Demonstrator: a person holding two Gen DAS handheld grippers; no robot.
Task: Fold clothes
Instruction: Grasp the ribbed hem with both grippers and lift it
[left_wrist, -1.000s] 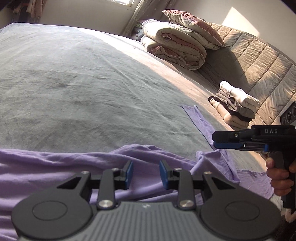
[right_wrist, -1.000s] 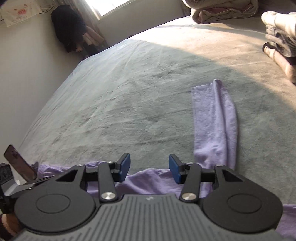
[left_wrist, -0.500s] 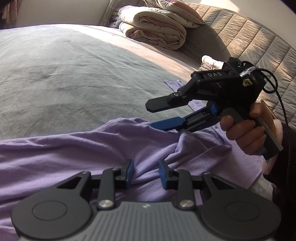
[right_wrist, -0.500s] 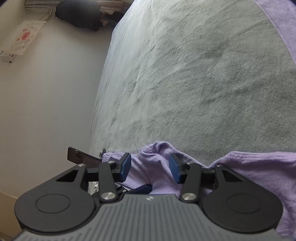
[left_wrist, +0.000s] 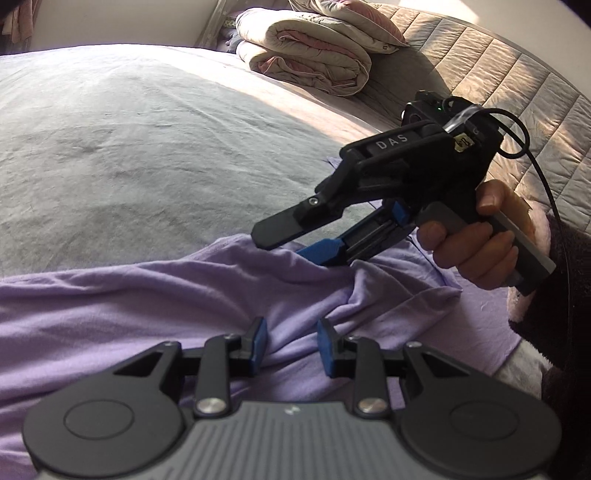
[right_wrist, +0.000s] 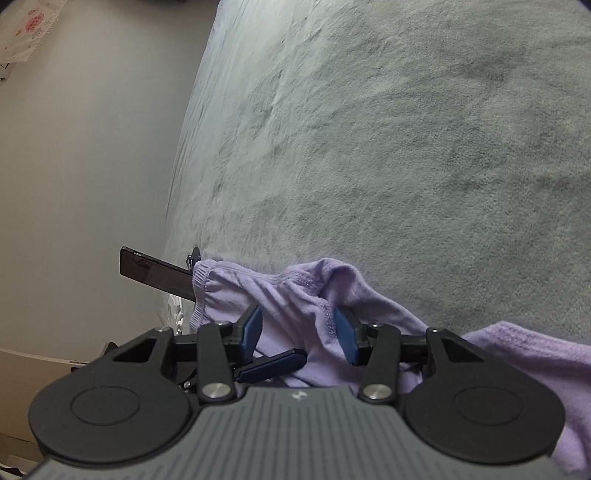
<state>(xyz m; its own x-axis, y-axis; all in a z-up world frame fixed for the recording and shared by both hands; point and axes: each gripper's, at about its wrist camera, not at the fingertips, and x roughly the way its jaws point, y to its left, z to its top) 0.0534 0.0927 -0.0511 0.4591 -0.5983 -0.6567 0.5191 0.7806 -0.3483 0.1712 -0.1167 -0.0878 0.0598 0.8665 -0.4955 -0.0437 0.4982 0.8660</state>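
Note:
A lilac garment (left_wrist: 155, 306) lies crumpled along the near edge of a grey bed (left_wrist: 140, 140). My left gripper (left_wrist: 291, 345) is open just above it, its blue pads either side of a raised fold. My right gripper (left_wrist: 295, 243), held in a hand (left_wrist: 476, 247), points down and left. It is open, and its lower blue finger (left_wrist: 325, 251) touches the cloth. In the right wrist view the right gripper (right_wrist: 299, 330) straddles a bunched, ribbed edge of the lilac garment (right_wrist: 291, 295). A blue fingertip (right_wrist: 273, 365) of the left gripper shows underneath.
Folded quilts (left_wrist: 310, 55) are stacked at the far end against a padded headboard (left_wrist: 517, 92). A dark flat slab (right_wrist: 155, 273) sticks out past the bed's left edge, with a pale wall (right_wrist: 85, 166) beyond it. The grey bed (right_wrist: 406, 147) stretches wide beyond the garment.
The right gripper swung in from the right side of the bed, tilted down and came onto the garment near the left gripper. The left gripper stayed low over the cloth, still open.

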